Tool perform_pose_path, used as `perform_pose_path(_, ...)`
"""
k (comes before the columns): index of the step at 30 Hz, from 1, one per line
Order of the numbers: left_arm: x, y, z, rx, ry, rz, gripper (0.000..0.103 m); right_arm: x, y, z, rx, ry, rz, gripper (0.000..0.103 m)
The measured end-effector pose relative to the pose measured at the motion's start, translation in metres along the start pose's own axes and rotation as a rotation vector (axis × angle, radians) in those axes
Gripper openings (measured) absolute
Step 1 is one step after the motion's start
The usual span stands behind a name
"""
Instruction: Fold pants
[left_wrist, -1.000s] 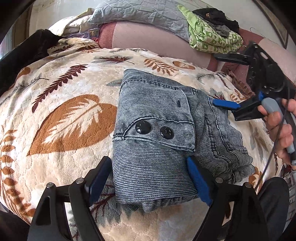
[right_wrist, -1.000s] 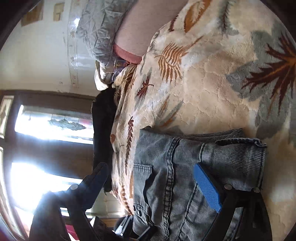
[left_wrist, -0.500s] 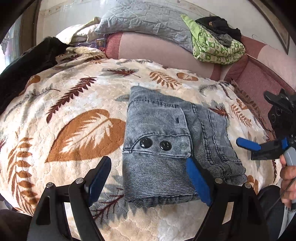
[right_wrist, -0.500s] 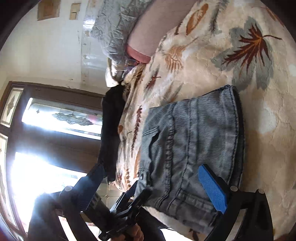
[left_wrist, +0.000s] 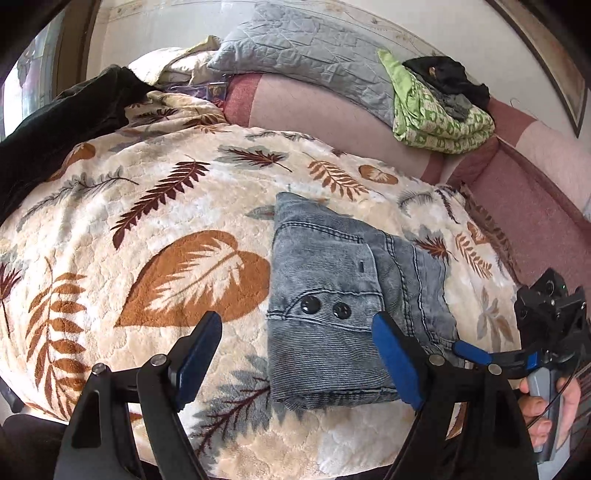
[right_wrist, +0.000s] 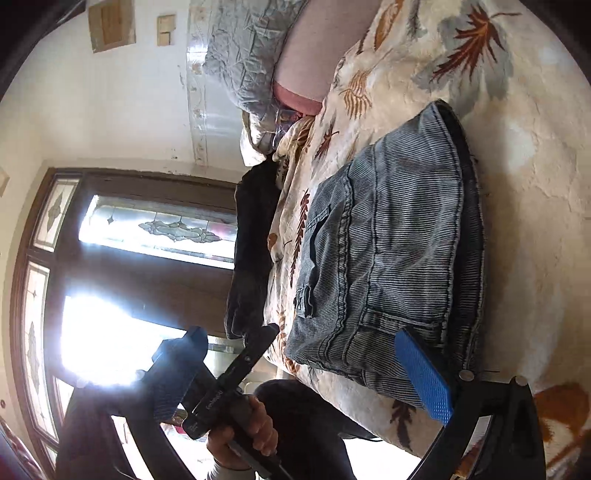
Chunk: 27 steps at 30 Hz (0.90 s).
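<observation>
Tongs first: left gripper (left_wrist: 295, 350) spread wide, clamping nothing, pulled back from a second ago, when astride the near edge of the fold; now hovers just short of it. Right gripper (right_wrist: 303, 362) likewise gaping and empty, swung off the denim pressed a second ago, now just beside the bundle's right edge. Reads as a release, and suggests a fold finished or nearly so, with at most a squaring-up left. Pants (left_wrist: 343, 295): one compact grey-denim bundle, flat on the leaf-print blanket (left_wrist: 147, 221), toward its near right part, unmoved meanwhile. Counts: two grippers, one pair of pants, two dark buttons (left_wrist: 310, 304) on the top flap, one blanket. Farther out: one grey quilted pillow (left_wrist: 295, 55), one green patterned cloth (left_wrist: 436, 118) under a dark heap, one black garment (left_wrist: 55, 129) at the left edge.
</observation>
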<state>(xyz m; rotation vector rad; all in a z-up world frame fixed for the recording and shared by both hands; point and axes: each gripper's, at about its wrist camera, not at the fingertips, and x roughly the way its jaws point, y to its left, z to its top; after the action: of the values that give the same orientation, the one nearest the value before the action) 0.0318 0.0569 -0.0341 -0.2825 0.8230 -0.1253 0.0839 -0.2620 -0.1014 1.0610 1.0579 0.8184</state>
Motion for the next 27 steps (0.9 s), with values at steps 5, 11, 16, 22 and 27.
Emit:
perform_pose_path(5, 0.007, 0.032, 0.000, -0.111, 0.044, 0.000, 0.084, -0.010, 0.003, 0.003, -0.011, -0.047, 0.014, 0.102)
perform_pose_path(11, 0.013, 0.046, -0.003, -0.134, 0.045, -0.018, 0.084, -0.015, 0.001, 0.005, 0.001, -0.074, 0.005, 0.102)
perform_pose_path(16, 0.017, 0.051, -0.004, -0.091, 0.026, 0.018, 0.084, -0.014, 0.002, 0.005, -0.014, -0.078, -0.020, 0.102)
perform_pose_path(22, 0.026, 0.057, -0.008, -0.086, 0.023, 0.035, 0.084, -0.010, 0.003, 0.005, -0.031, -0.085, -0.047, 0.102)
perform_pose_path(27, 0.028, 0.052, -0.011, -0.060, 0.014, 0.032, 0.084, -0.009, 0.005, 0.006, -0.041, -0.094, -0.062, 0.102)
